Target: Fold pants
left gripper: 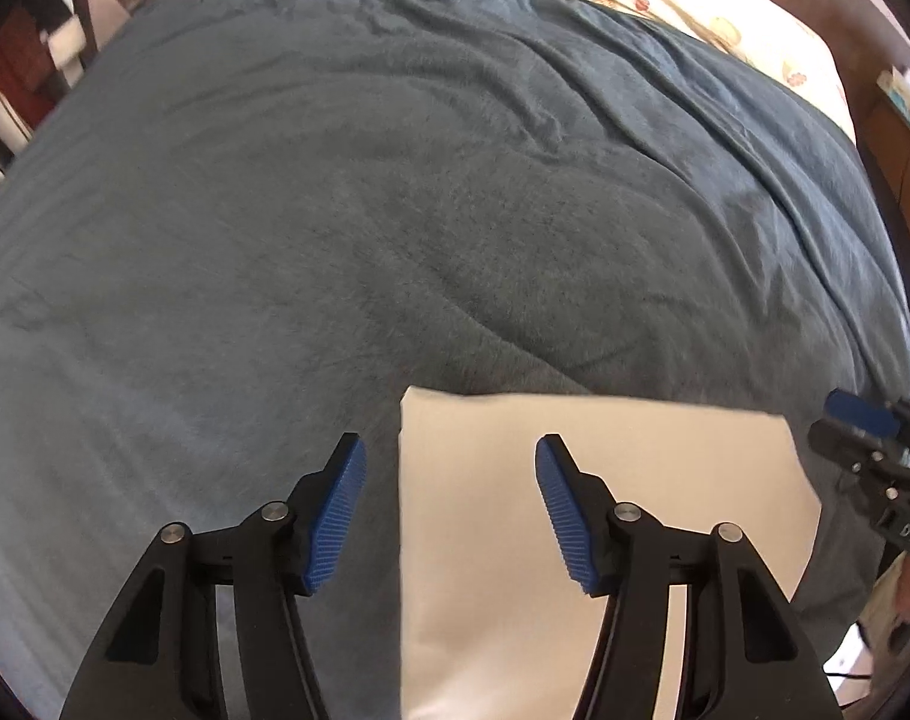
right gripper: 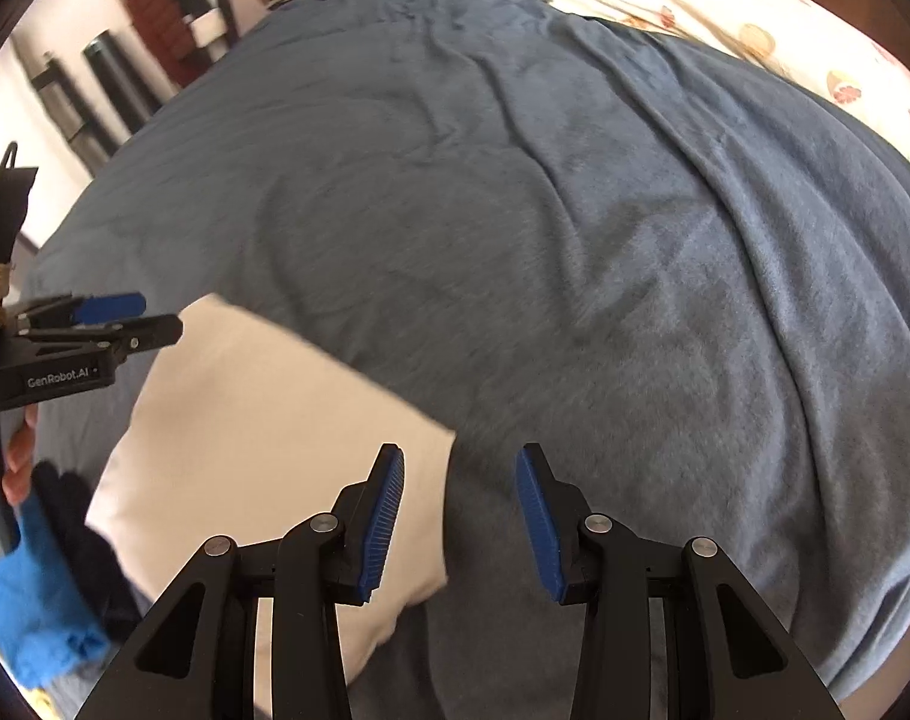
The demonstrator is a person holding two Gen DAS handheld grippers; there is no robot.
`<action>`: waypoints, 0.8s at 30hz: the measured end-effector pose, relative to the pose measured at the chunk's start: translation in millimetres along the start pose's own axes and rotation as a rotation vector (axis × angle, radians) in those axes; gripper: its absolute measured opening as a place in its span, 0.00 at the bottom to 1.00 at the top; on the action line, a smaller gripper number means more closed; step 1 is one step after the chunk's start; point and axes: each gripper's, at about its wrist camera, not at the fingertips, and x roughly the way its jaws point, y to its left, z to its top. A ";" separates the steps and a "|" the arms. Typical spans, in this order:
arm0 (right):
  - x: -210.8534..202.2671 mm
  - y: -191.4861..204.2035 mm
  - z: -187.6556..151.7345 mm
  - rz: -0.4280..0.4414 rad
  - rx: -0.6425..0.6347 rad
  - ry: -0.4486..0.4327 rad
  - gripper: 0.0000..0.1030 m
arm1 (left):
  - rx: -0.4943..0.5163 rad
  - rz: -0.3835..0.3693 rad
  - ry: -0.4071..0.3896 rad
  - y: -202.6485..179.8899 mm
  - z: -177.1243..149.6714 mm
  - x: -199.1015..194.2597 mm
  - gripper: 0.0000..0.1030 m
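The beige pants (left gripper: 586, 528) lie folded into a flat rectangle on the grey-blue blanket (left gripper: 335, 210) at the near edge of the bed. My left gripper (left gripper: 452, 510) is open and empty, hovering over the fold's left edge. My right gripper (right gripper: 459, 516) is open and empty, its left finger over the pants (right gripper: 263, 432) near their right corner. The right gripper also shows in the left wrist view (left gripper: 862, 420) beyond the fold's right edge. The left gripper shows in the right wrist view (right gripper: 113, 318) at the fold's far left.
A floral cream pillow (left gripper: 706, 6) lies at the bed's far right, also in the right wrist view (right gripper: 754, 18). Hanging clothes and dark furniture (right gripper: 155, 18) stand past the far left edge. A blue sleeve (right gripper: 29, 594) covers the person's arm at lower left.
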 end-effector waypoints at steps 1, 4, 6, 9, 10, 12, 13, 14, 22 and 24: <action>4.3 -0.8 2.9 -0.002 0.011 0.001 0.39 | -0.011 -0.013 0.008 1.2 -0.5 3.5 0.54; 14.1 -0.8 7.1 0.000 0.031 0.010 0.39 | -0.024 -0.032 0.033 5.3 4.3 16.7 0.53; 22.0 0.5 11.2 -0.009 0.029 0.018 0.39 | -0.026 -0.031 0.042 8.4 7.2 23.5 0.50; 29.9 0.5 11.2 -0.045 0.012 0.034 0.39 | -0.016 -0.011 0.043 10.3 11.3 30.8 0.48; 32.0 -0.4 10.8 -0.057 0.010 0.040 0.39 | -0.005 0.008 0.040 9.9 13.4 34.1 0.48; 37.6 -3.6 11.5 -0.079 0.013 0.050 0.39 | -0.001 0.024 0.037 9.5 15.9 38.2 0.48; 39.1 -5.0 11.7 -0.092 0.013 0.053 0.39 | -0.002 0.034 0.034 10.2 17.6 39.5 0.48; 41.2 -6.4 12.8 -0.107 0.011 0.056 0.39 | -0.002 0.055 0.025 10.7 19.1 40.2 0.48; 43.7 -14.0 31.4 -0.155 -0.049 0.048 0.39 | -0.093 0.376 -0.125 9.8 13.4 -10.4 0.52; 36.3 -16.2 39.0 -0.111 -0.071 0.014 0.39 | -0.153 0.398 -0.168 7.7 -0.4 -35.7 0.62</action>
